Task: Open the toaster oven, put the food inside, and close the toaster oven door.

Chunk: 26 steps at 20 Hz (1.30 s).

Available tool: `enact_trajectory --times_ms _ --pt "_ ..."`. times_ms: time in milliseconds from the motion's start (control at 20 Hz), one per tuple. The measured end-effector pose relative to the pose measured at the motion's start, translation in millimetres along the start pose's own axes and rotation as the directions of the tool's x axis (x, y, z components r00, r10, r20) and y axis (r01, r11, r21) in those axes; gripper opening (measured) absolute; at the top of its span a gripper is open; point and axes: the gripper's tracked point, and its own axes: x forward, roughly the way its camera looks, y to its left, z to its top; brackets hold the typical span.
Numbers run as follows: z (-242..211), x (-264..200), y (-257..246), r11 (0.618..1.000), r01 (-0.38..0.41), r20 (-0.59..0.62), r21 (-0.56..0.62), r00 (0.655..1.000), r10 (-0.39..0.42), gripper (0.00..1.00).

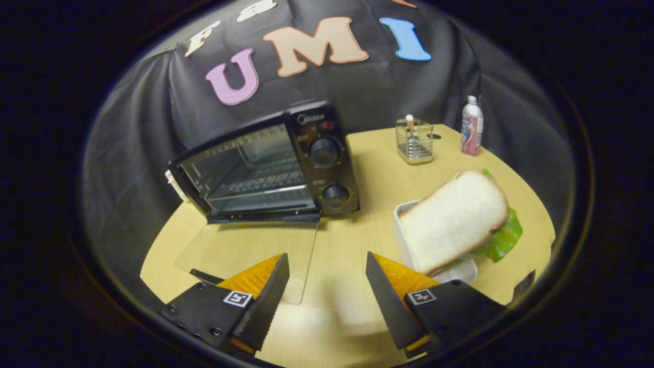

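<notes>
Gripper view: gripper (327, 271) low over a pale wooden table (352, 204), jaws spread wide, nothing between the 2 fingers (265, 296) but bare tabletop

Beyond the fingers and a little to their left – toaster oven (265, 163), black, set at an angle on the table, already open. Glass door (250, 250) swung fully down and lying flat on the tabletop, reaching from the oven's front toward the left finger; that finger's tip over the door's near edge, touching or not cannot tell. Dark handle (207, 276) of the door just beside the left finger. Wire rack (265, 179) showing inside the lit cavity. Control panel on the oven's right side with 2 round knobs (325, 151), 1 above the other

Ahead of the right finger and just to its right – sandwich (454, 220): a slice of white bread on top, green lettuce sticking out along its far side, tilted and resting on a white dish (403, 235). Dish and sandwich well apart from the oven, near the right finger but not touching it

Farther back on the table – small wire holder (415, 140) with a utensil standing in it; beside that, nearer the table's far edge, an upright bottle (471, 127) with a pale cap

Black cloth wall behind the table
</notes>
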Motion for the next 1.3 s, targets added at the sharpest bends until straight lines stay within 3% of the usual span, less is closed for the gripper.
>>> enact_trajectory --times_ms 350,800,1300 --pt "68 -18 -78 0.989 0.1 0.145 0.107 0.983 -0.115 0.94" --pt "84 -27 -182 0.941 0.228 0.161 0.249 0.949 -0.273 0.94" --pt "69 -4 -175 0.957 0.148 0.108 0.248 0.978 -0.179 0.96"
